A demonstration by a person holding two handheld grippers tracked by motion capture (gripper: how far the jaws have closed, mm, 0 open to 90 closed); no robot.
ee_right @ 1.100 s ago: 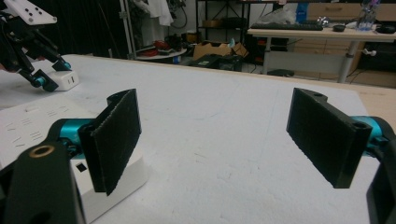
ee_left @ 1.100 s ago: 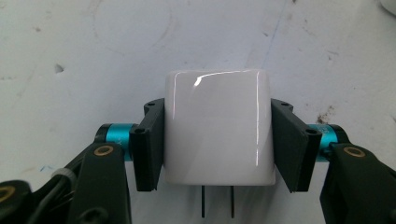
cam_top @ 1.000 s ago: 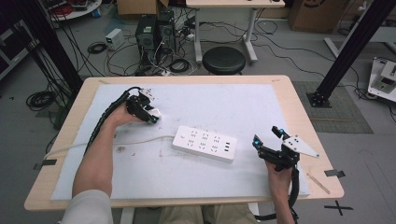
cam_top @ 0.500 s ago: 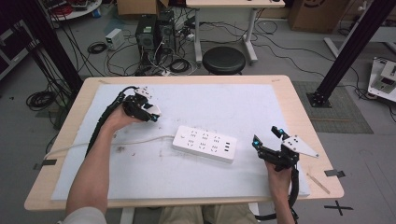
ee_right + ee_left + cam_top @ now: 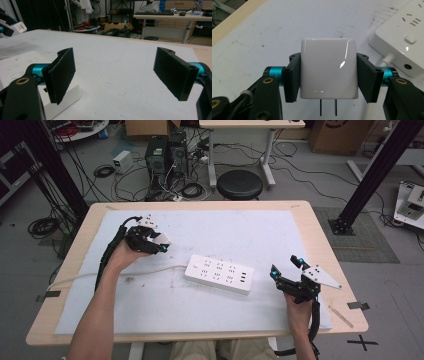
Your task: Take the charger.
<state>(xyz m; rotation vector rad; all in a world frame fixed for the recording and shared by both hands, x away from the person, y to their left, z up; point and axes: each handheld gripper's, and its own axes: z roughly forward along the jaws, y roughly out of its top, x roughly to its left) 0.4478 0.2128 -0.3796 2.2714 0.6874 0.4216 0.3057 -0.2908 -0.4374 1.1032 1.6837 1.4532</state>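
We see the left hand-held gripper clenched on a white plug adapter, one black jaw against each of its flat sides, its two prongs pointing down toward the white mat. In the high view this left hand-held gripper is at the left part of the table, with the plug adapter at its tip. Just beside it, toward the middle, lies a white power strip, whose white cord runs left across the mat under the person's forearm. The right hand-held gripper is released, jaws wide apart with nothing between them, near the strip's other end. Nothing stands between the adapter and the strip. Compared with a second ago, the left hand-held gripper has shifted slightly toward the table's far edge; the right one has stayed put.
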